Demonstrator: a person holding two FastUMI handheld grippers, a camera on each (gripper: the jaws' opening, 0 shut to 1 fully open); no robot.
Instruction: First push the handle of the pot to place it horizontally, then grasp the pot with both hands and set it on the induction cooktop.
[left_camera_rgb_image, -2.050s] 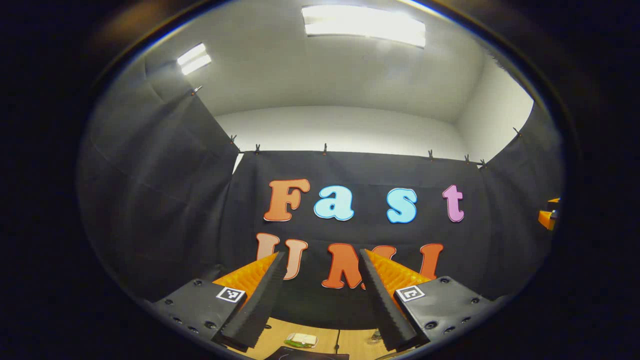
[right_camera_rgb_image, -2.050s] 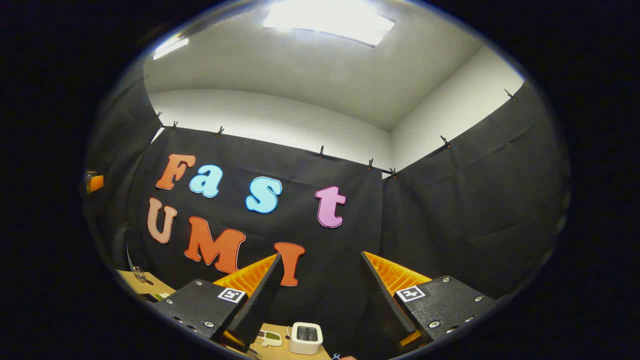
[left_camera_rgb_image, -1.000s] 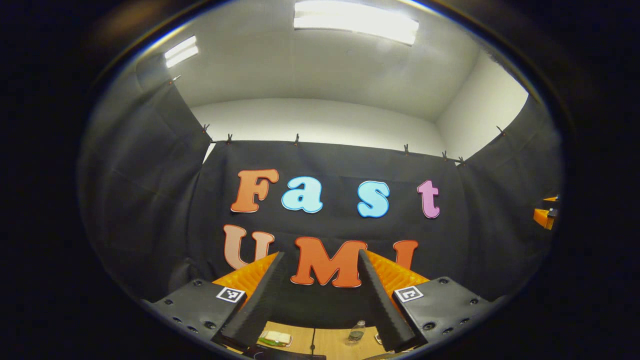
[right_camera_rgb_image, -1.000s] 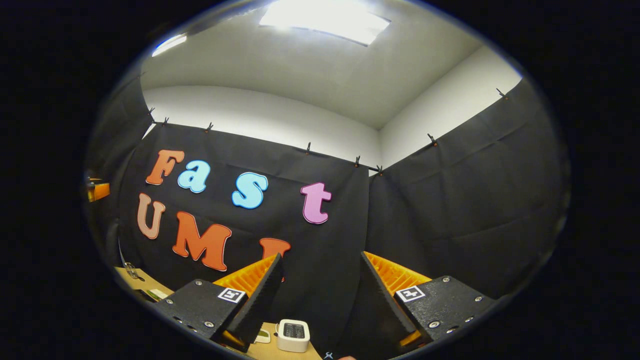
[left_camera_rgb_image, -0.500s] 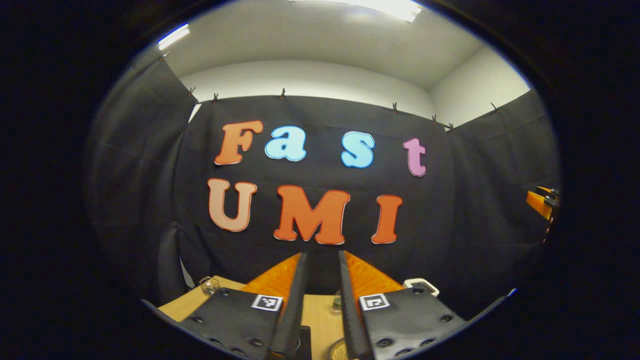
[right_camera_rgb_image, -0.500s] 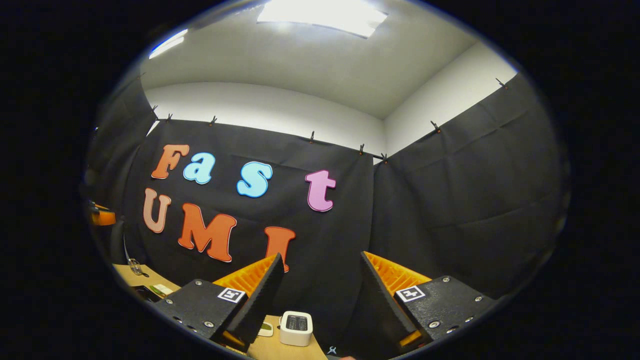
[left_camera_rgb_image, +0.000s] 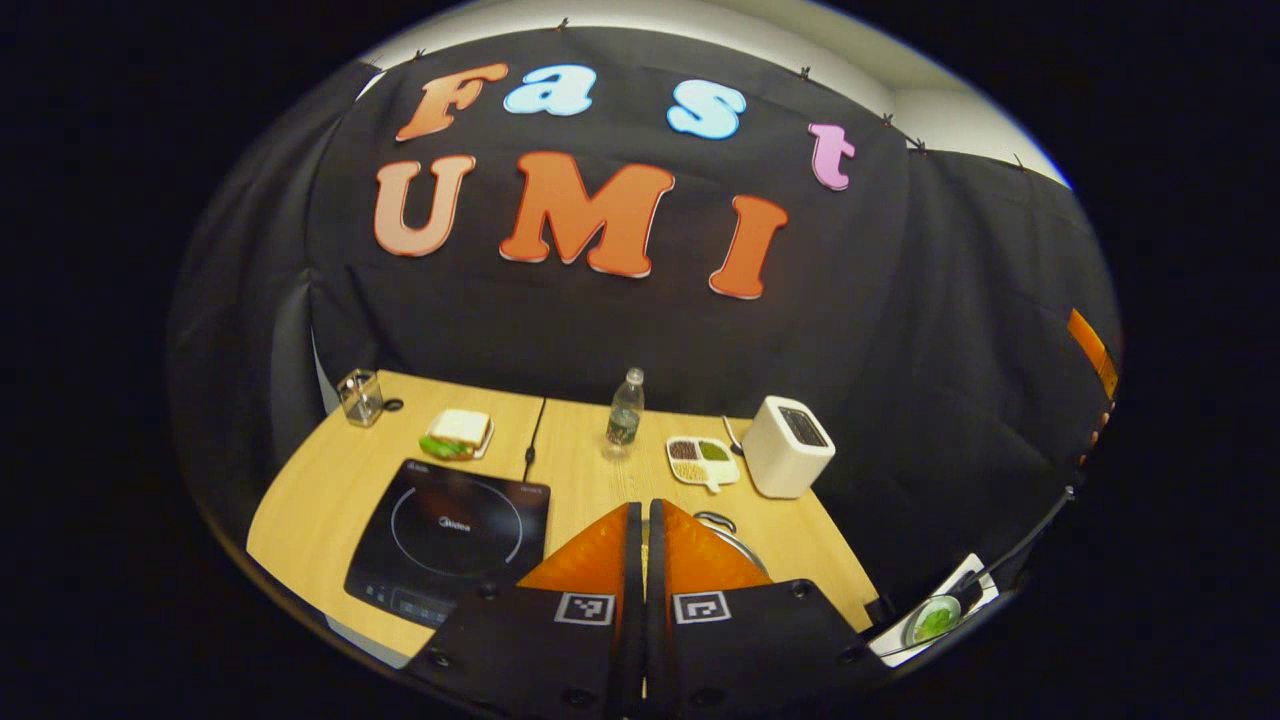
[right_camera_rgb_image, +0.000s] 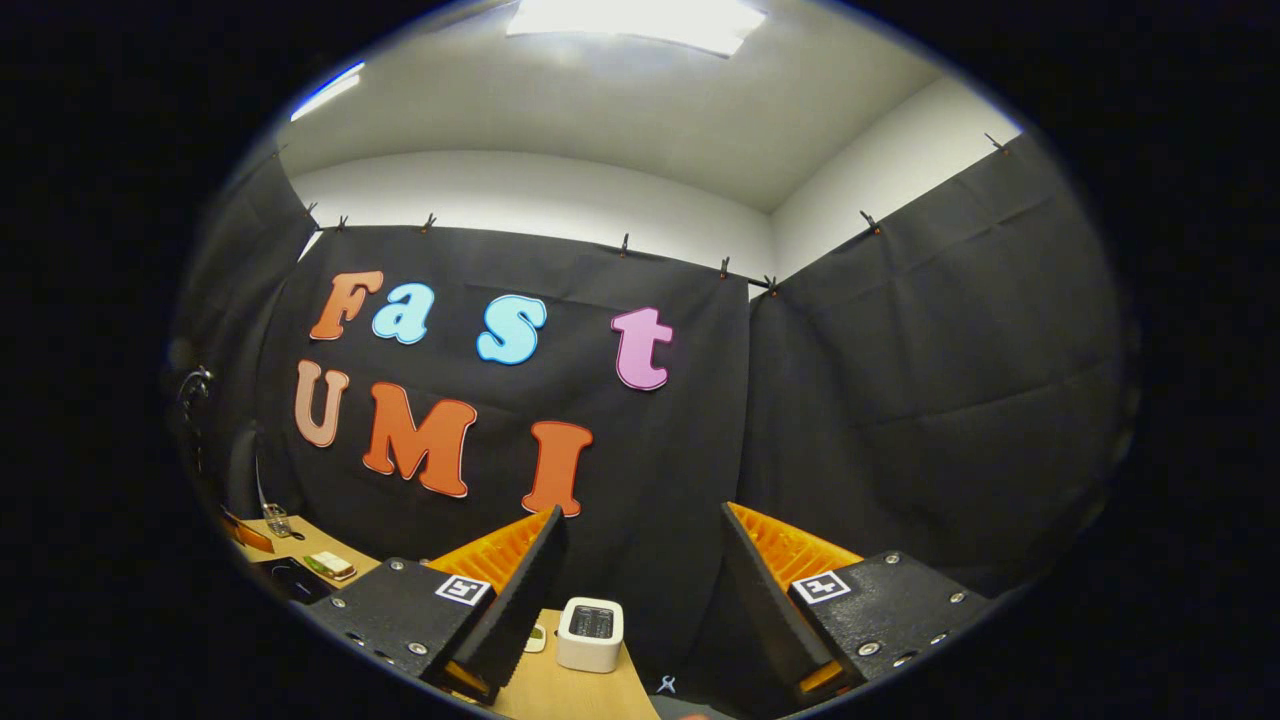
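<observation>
- Looking down the left gripper in the left gripper view, its two fingers sit at the bottom centre pressed nearly together, just a thin slit between them and nothing held.
- Right behind those fingers, a bit right of centre, a curved bit of the pot pokes out, metal rim plus a small loop; the rest is hidden, so I can't tell how its handle lies.
- The induction cooktop is lower left on the wooden table, well apart from the pot and with nothing on it.
- Farther back on the table: a sandwich behind the cooktop, a clear glass container at the far left corner, a water bottle mid-frame, a small divided dish just right of it, and a white toaster beside that.
- Lower right edge, off the table, there's a green round thing on a white tray, too small to make out.
- In the right gripper view, the right gripper has its fingers spread wide at the bottom, holding nothing, pointed up at the booth wall.
- Between them, low in frame, the toaster shows again on the table.
</observation>
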